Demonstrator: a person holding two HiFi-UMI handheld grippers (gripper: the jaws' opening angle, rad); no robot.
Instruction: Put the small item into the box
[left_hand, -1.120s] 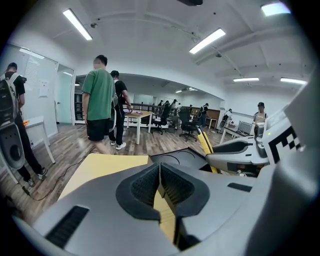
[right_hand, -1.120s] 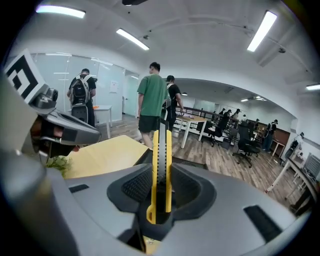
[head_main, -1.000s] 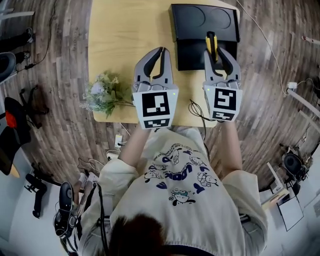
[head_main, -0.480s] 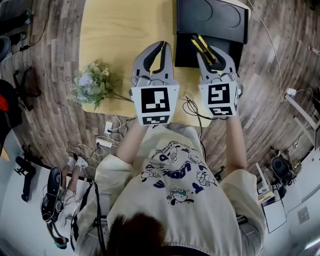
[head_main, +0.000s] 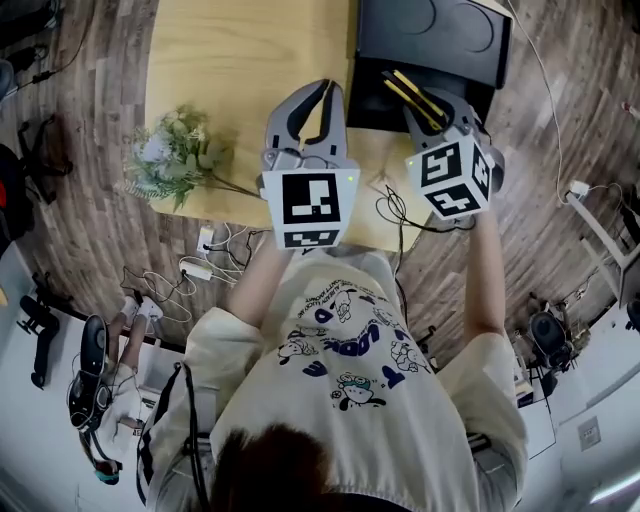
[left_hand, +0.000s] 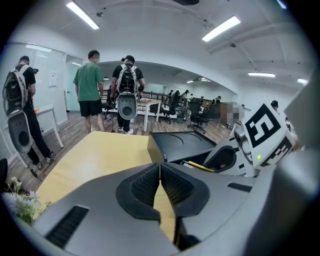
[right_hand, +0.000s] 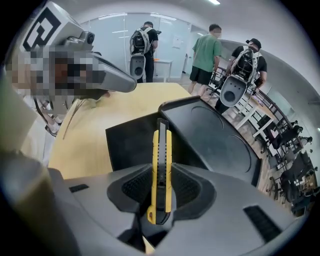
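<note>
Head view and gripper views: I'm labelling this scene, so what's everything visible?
utility knife: one, yellow and black, in the right tool, over the box
box: one, black, lid open, table's far right
table: one, light wood, centre
artificial flower bunch: one, white and green, table's left edge
cables: several, white and black, floor by table's near edge
bystanders: three, one green-shirted, two in black, beyond the table
left tool: one, grey, shut, empty
right tool: one, grey, shut on the utility knife
</note>
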